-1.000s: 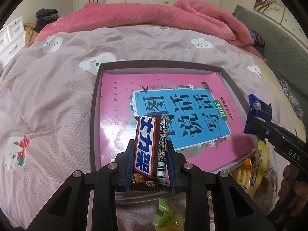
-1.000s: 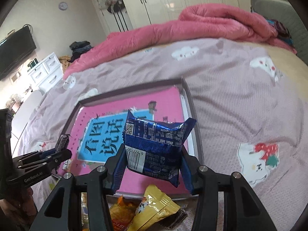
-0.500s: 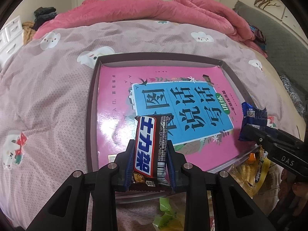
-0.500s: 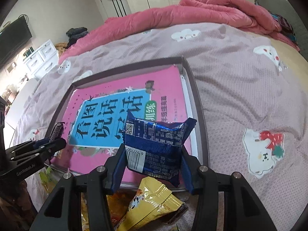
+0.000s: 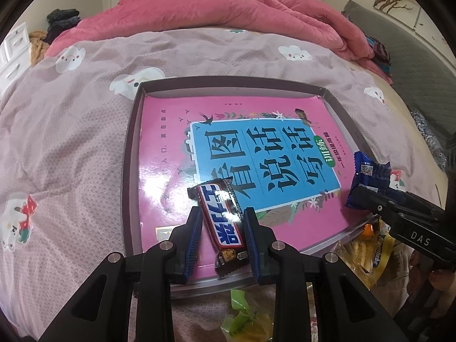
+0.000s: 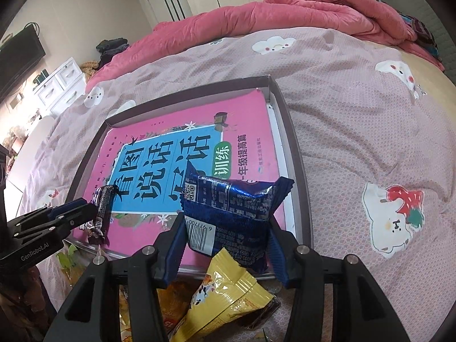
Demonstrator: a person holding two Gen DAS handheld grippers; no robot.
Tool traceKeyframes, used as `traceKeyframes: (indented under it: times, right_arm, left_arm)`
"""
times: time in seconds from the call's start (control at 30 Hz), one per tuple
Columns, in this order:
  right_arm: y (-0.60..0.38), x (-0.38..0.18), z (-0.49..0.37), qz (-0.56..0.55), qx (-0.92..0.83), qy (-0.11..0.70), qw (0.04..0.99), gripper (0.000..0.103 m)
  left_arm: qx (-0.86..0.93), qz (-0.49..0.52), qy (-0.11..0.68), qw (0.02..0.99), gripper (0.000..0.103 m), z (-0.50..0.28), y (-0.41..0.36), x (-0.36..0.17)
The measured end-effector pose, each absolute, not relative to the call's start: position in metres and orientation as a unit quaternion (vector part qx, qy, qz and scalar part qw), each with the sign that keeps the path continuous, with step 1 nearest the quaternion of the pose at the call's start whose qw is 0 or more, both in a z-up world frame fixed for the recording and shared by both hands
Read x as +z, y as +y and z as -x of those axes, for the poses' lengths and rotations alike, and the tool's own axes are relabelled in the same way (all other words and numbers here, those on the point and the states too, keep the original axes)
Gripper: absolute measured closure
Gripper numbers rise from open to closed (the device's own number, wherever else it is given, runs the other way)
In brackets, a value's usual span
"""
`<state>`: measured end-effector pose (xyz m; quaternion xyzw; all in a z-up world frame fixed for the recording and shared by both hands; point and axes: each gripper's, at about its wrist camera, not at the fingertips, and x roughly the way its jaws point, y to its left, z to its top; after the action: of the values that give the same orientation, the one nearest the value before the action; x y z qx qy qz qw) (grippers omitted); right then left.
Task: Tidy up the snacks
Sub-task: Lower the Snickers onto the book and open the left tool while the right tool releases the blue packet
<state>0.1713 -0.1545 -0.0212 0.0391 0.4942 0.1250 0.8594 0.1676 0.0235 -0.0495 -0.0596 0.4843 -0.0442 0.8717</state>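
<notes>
My left gripper (image 5: 222, 213) is shut on a red, white and blue chocolate bar (image 5: 216, 199). The bar leans with its top to the left, over the near edge of a dark-rimmed tray (image 5: 129, 171) that holds a pink book (image 5: 171, 131). In the right wrist view that bar (image 6: 103, 208) hangs at the tray's near left corner. My right gripper (image 6: 225, 222) is shut on a crinkled dark blue snack packet (image 6: 236, 199), over the tray's near right corner. The left wrist view has the packet (image 5: 369, 176) at its right edge.
The tray lies on a mauve bedspread with cartoon prints. Loose snacks lie at its near edge: a yellow packet (image 6: 228, 293), a green wrapper (image 5: 242, 319) and yellow bags (image 5: 367, 248). A pink quilt (image 5: 228, 11) is heaped at the bed's far side. White drawers (image 6: 59, 85) stand far left.
The chocolate bar stood upright in the left gripper and now leans with its top to the left. The right gripper with the blue packet has come lower toward the tray's near right corner.
</notes>
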Motion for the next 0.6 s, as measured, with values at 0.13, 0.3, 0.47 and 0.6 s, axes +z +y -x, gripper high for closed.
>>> traceKeyframes:
  times: [0.13,0.3,0.47,0.6]
  right_arm:
    - [-0.1564,-0.0208,-0.1713,-0.046,0.123,0.495,0.859,0.05]
    - [-0.1589,-0.0205,-0.1716,-0.051,0.122,0.496,0.858,0.048]
    - [-0.1609,-0.0182,-0.1714,-0.056,0.121,0.491,0.861,0.045]
    - [-0.1612,-0.016,-0.1719,-0.059,0.126,0.487,0.862,0.045]
  left_arm:
    - [-0.045,0.061,0.485,0.871,0.072,-0.1666,0.0245,-0.0492]
    - [-0.048,0.063,0.484,0.871,0.065,-0.1653,0.024,-0.0484]
    - [-0.052,0.062,0.481,0.873,0.059,-0.1633,0.0226,-0.0459]
    - [-0.054,0.063,0.479,0.874,0.057,-0.1623,0.0221,-0.0443]
